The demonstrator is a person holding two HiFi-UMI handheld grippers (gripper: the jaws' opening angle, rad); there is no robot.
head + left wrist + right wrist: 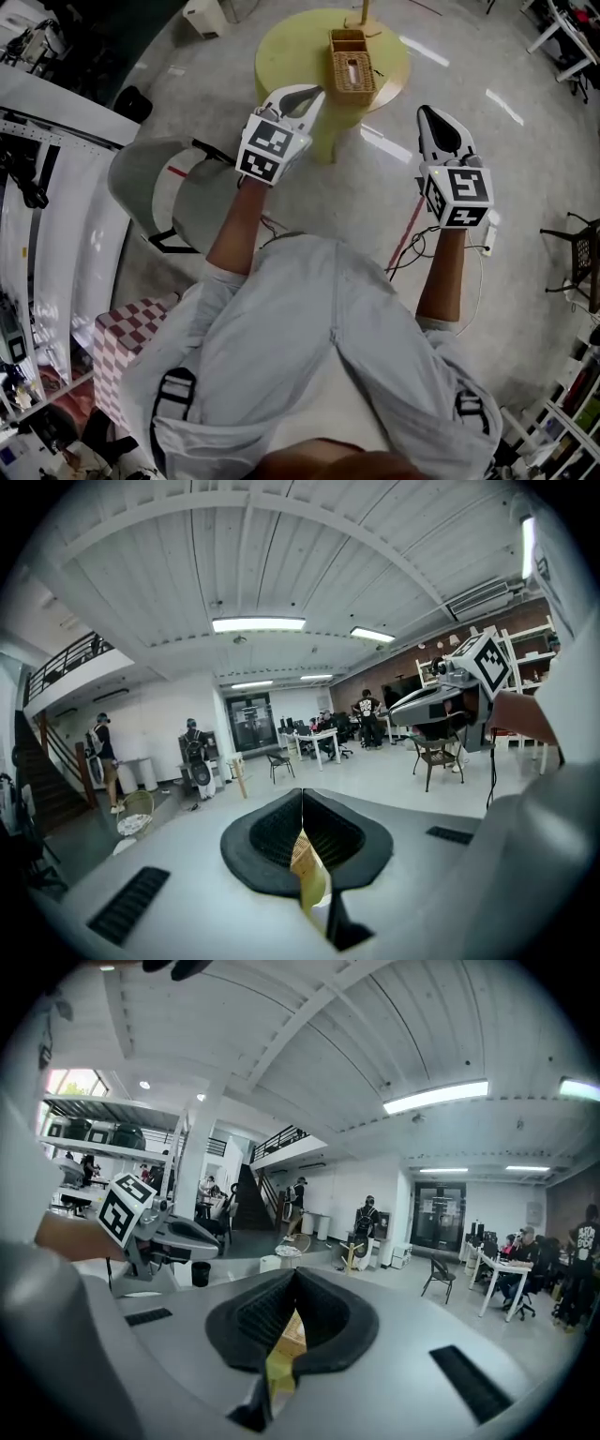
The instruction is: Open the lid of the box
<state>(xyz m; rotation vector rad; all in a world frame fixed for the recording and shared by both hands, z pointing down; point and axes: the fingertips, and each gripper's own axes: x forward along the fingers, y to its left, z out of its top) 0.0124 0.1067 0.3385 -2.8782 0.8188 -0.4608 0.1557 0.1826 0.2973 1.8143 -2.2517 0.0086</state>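
A woven wicker box stands on a round yellow table ahead of me, its top down, with a small slot showing something white. My left gripper is raised near the table's front edge, short of the box, jaws shut with nothing in them. My right gripper hovers over the floor to the right of the table, also shut and empty. In the left gripper view the shut left gripper shows a sliver of yellow table and wicker below the closed pads. The right gripper looks the same in its own view.
A grey chair stands at my left and a red-and-white checked thing lies lower left. Cables run across the floor by my right leg. A wooden stick rises behind the box. Another chair is at far right.
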